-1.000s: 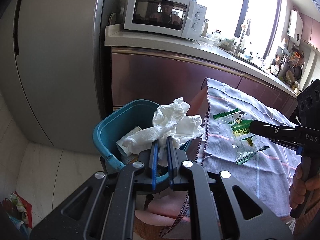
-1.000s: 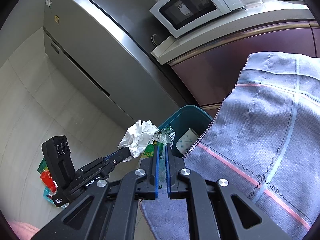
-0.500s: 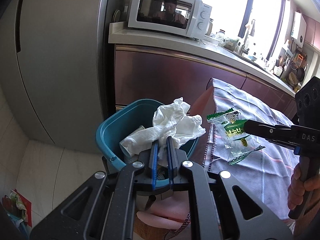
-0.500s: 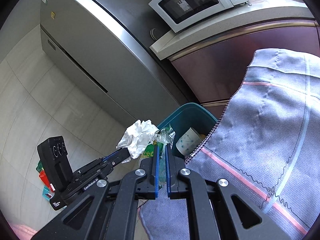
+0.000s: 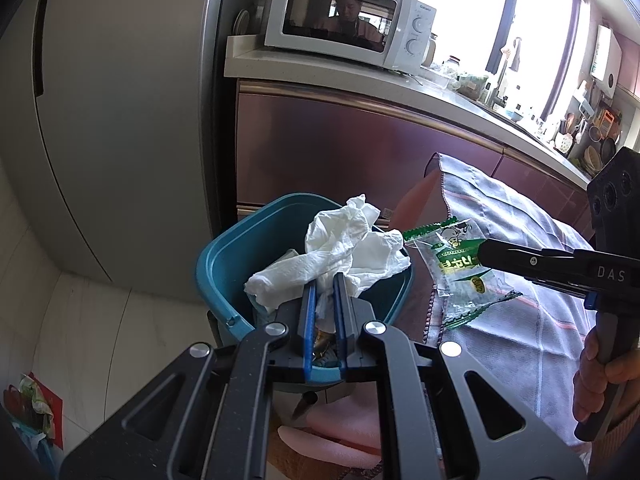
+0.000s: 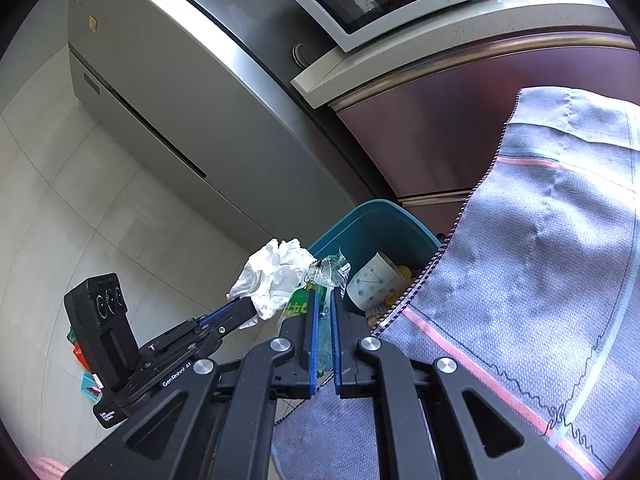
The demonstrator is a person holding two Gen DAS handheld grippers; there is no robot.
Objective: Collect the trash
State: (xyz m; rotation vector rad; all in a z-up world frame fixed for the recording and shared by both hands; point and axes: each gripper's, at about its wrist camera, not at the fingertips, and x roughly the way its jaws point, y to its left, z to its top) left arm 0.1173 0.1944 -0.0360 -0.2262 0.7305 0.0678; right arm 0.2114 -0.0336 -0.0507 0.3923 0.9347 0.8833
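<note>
Trash hangs at the teal bin (image 5: 224,264): a crumpled white tissue (image 5: 344,252) pinched in the closed left gripper (image 5: 324,280) over its opening, and a clear green-printed wrapper (image 5: 456,264) clamped in the right gripper (image 6: 323,296), marked "DAS", just beside its rim. The left gripper reads "GenRobot AI".

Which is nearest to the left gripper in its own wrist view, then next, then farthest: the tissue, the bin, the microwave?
1. Tissue: clamped in the left gripper.
2. Bin: right below the tissue.
3. Microwave: far off, up on the counter.
</note>
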